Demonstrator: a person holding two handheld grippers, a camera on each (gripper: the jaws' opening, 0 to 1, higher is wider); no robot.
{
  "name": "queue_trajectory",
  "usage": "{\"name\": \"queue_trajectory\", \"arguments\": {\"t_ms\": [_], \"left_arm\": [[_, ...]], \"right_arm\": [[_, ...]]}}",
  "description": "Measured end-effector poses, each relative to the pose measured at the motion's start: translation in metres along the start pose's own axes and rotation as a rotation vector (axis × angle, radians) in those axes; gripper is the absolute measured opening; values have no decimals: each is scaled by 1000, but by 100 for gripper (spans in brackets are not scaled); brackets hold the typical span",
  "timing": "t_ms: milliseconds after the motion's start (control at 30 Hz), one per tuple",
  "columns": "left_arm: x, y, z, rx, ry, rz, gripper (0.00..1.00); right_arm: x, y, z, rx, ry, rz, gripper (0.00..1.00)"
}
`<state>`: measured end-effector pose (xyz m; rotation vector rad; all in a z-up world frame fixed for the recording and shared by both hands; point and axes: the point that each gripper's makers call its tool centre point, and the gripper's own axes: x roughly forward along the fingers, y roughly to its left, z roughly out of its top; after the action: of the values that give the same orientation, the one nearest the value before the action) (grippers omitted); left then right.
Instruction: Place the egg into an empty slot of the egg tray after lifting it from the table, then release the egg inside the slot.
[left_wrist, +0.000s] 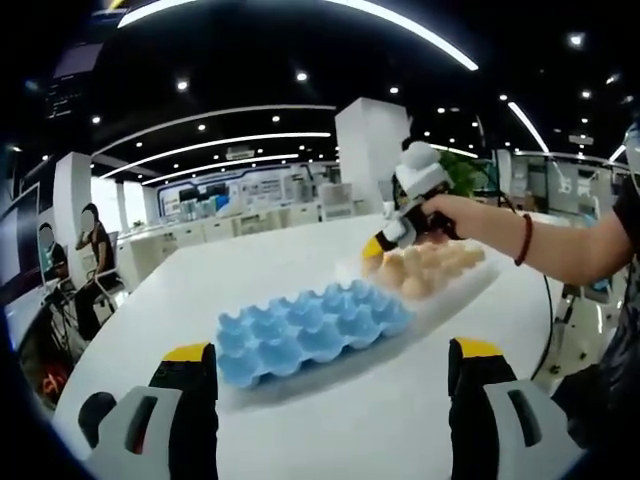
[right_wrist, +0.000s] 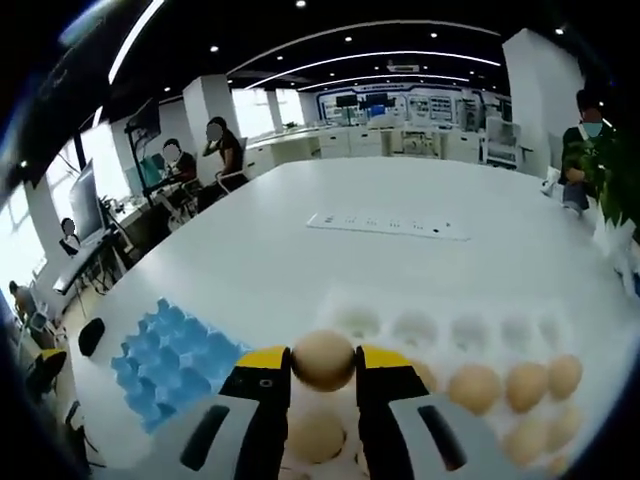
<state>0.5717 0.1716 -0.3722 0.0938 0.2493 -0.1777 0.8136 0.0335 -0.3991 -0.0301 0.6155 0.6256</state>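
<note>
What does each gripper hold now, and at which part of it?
The right gripper holds an egg between its yellow fingertips, gripped at its two opposite sides, above the clear tray. The left gripper is open and holds nothing.

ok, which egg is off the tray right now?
The egg pinched between the right gripper fingers, held above the white tray; the others sit in slots.
</note>
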Motion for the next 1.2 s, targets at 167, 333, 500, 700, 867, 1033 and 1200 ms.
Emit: {"name": "queue_trajectory", "arguments": {"t_ms": [167,333,500,700,867,1033,1200], "left_arm": [[-1,-1,-1,1,3,2,98],[-1,-2,-3,1,8,-1,98],[-2,-1,-4,1,14,1,98],[-3,1,-4,0,17,9,98],[-3,1,-6,-1,21,10,98],[-4,0,-8,2,26,10,98],[-6,1,-8,2,25,13,98]], "right_arm": [[-3,7,-3,-6,2,18,26],[-2,21,0,-27,-27,68,26],[-4,31,1,-41,-46,87,26],[-6,41,1,-48,-60,114,26],[-5,50,-1,-57,-61,137,26],[-4,57,-1,-61,-60,160,26],[-1,64,-4,-58,-55,176,26]]}}
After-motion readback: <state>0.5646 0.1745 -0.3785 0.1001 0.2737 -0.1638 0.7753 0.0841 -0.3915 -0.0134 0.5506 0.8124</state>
